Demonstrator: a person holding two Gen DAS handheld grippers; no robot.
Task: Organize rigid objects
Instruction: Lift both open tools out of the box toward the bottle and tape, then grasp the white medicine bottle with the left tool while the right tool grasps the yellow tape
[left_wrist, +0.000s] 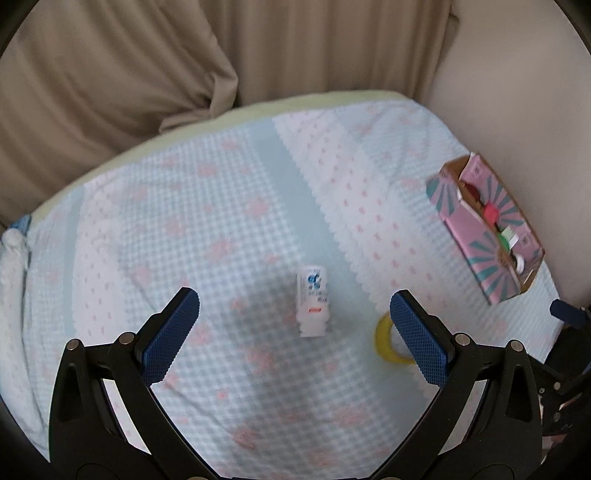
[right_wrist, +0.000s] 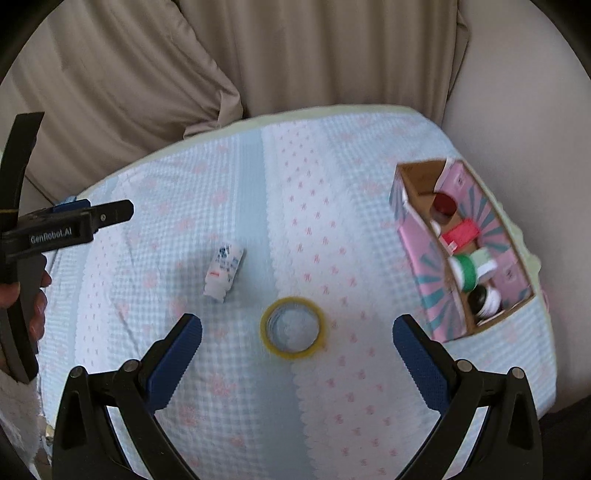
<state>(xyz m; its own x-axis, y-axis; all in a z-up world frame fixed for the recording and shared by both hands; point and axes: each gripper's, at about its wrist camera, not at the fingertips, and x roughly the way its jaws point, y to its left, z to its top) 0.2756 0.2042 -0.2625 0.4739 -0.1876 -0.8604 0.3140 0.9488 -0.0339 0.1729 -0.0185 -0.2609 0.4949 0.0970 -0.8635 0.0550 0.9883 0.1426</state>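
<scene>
The white bottle (left_wrist: 313, 303) lies on its side on the bed cover (left_wrist: 207, 229), directly ahead of the left claw (left_wrist: 293, 314) and centred between its spread, empty fingers. Its label carries blue and red print, too blurred to read. The yellow tape roll (right_wrist: 293, 328) lies flat ahead of the right claw (right_wrist: 297, 339), whose fingers are also wide apart and hold nothing; the roll is a thin ring with the cover visible through its hole. Bottle and roll lie well apart, with bare cover around both. To the right of both claws stands an open pink-and-teal cardboard box (right_wrist: 424, 254) near the bed's right edge, holding capped containers. The cover is quilted, blue-checked with pink motifs. The left tool's body reads "GenRobot.AI".
</scene>
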